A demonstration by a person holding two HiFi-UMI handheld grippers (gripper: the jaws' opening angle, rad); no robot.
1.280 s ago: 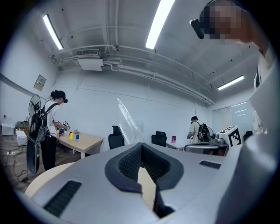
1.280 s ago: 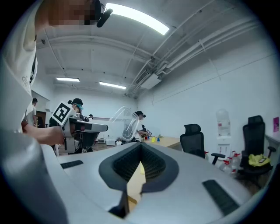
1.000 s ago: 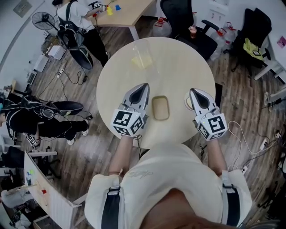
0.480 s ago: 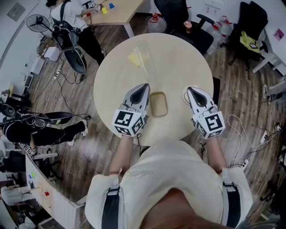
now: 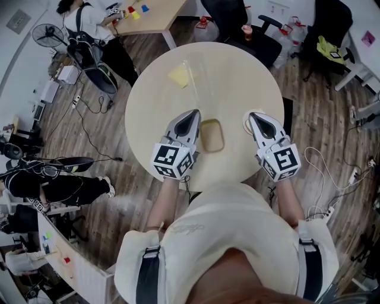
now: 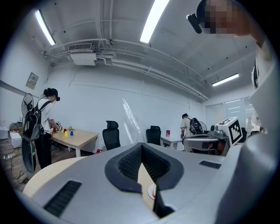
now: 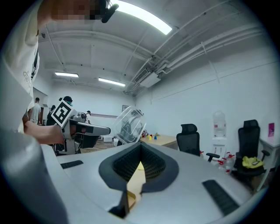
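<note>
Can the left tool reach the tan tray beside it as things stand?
Probably yes: the tan tray lies just beside the left tool, nothing between them; its jaws look shut, though.

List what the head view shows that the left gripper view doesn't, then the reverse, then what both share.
Head view only: the yellow sheet on the round table, and the marker cube on the left claw. Left gripper view only: the ceiling light strips and the air unit, plus the left claw's jaws meeting at their tips. Both: the table, the clear container, the right claw and the person at the wooden desk.
</note>
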